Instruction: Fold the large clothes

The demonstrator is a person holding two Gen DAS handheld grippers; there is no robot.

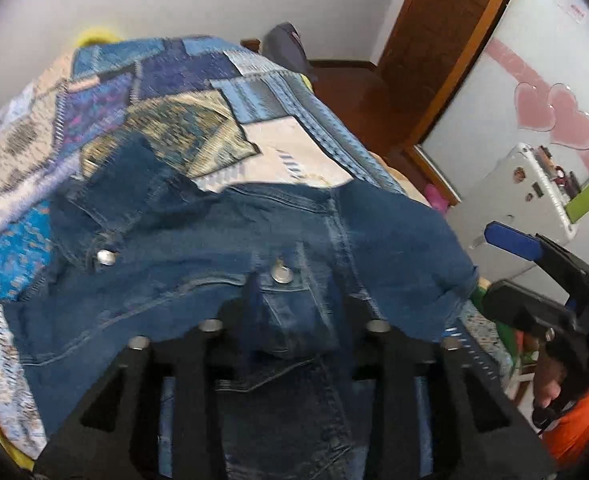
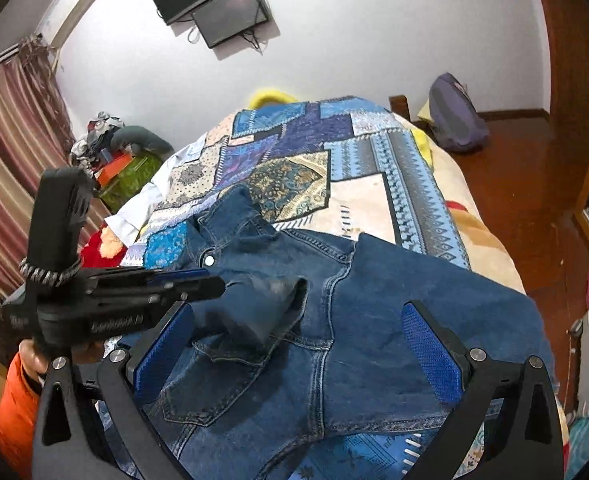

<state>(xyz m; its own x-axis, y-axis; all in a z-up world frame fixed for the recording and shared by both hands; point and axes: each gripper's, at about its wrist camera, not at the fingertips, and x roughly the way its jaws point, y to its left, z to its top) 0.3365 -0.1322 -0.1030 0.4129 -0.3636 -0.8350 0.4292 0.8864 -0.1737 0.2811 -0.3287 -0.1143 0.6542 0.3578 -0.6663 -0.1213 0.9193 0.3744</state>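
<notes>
A denim jacket (image 2: 334,320) lies spread on the bed, on a patchwork bedspread (image 2: 302,152) in blues and creams. It sits directly below and ahead of both tongs, its collar end pointing away from them and its metal snap buttons (image 1: 281,273) catching the light.

The right tongs (image 2: 294,352) are spread wide: the two blue ribbed pads (image 2: 430,356) stand well apart over the jacket, one on each side of a seam, with nothing pressed between them. Whether the pad tips rest on the cloth or hover just above it is hard to tell from this angle.

The left tongs (image 2: 210,280) reach in from the left of the right wrist view, level over the jacket's near sleeve area, held by a hand (image 2: 34,356) in an orange sleeve (image 2: 10,408). Seen side on, the fingers look close together there. In the left wrist view its own fingers are blurred and dark against the denim, with a raised fold of cloth (image 1: 290,320) lying in the gap between them; the jaws seem partly open and not pinching it.

Beyond the tongs, a purple backpack (image 2: 456,120) sits on the wooden floor past the bed's far right corner, and two dark screens (image 2: 214,0) hang on the white wall.
</notes>
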